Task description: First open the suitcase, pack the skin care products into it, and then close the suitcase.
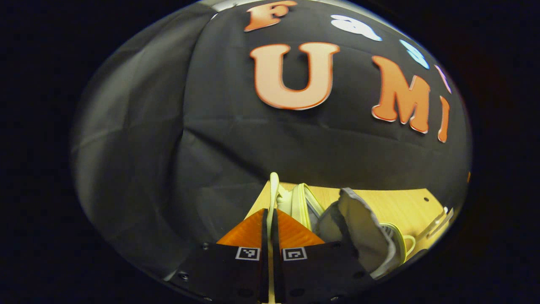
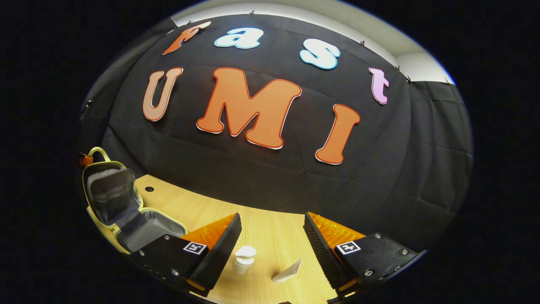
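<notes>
Closest to my left camera, the left gripper (image 1: 268,219) is clenched on the pale yellow loop handle (image 1: 274,190) of one grey-lined, yellow-trimmed soft suitcase (image 2: 126,211). From the right gripper view that case sits open, lid upright, at the left end of the light wooden table (image 2: 270,228). My right gripper (image 2: 272,236) hovers over the tabletop with fingers released, spread wide. Between them I count two skin care products: one small white pump bottle (image 2: 244,259) standing, one white tube (image 2: 287,272) lying just beside it.
</notes>
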`<act>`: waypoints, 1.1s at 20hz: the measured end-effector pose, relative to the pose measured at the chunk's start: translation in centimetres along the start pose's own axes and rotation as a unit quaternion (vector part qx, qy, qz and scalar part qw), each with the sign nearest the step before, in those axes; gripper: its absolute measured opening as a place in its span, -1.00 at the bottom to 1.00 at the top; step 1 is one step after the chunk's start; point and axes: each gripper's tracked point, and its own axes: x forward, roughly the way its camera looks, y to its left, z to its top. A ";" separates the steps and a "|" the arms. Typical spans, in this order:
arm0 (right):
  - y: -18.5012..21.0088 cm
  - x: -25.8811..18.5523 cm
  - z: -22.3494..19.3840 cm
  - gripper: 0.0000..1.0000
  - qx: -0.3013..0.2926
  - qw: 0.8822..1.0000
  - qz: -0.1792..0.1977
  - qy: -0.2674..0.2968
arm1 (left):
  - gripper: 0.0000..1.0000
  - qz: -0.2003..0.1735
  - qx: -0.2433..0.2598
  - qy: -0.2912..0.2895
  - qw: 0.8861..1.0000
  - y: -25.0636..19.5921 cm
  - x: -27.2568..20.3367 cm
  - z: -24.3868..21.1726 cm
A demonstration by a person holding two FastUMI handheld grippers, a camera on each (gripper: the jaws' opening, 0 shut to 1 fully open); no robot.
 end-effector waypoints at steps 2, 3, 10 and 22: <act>-0.5 -0.1 0.2 0.91 0.001 1.000 -0.003 -0.003 | -0.89 0.004 -0.035 0.028 0.999 2.4 2.3 -2.0; -0.6 -0.2 0.4 0.92 0.000 1.000 -0.005 -0.005 | -0.89 0.009 -0.048 0.044 0.998 3.3 3.5 -3.6; 0.3 -0.7 0.1 0.92 -0.008 1.000 -0.001 0.004 | -0.89 0.019 -0.072 0.109 0.991 7.0 5.8 -10.0; 1.5 -3.0 -2.3 0.92 -0.050 0.998 0.009 0.047 | -0.61 0.050 -0.010 0.145 0.988 12.0 5.5 -13.8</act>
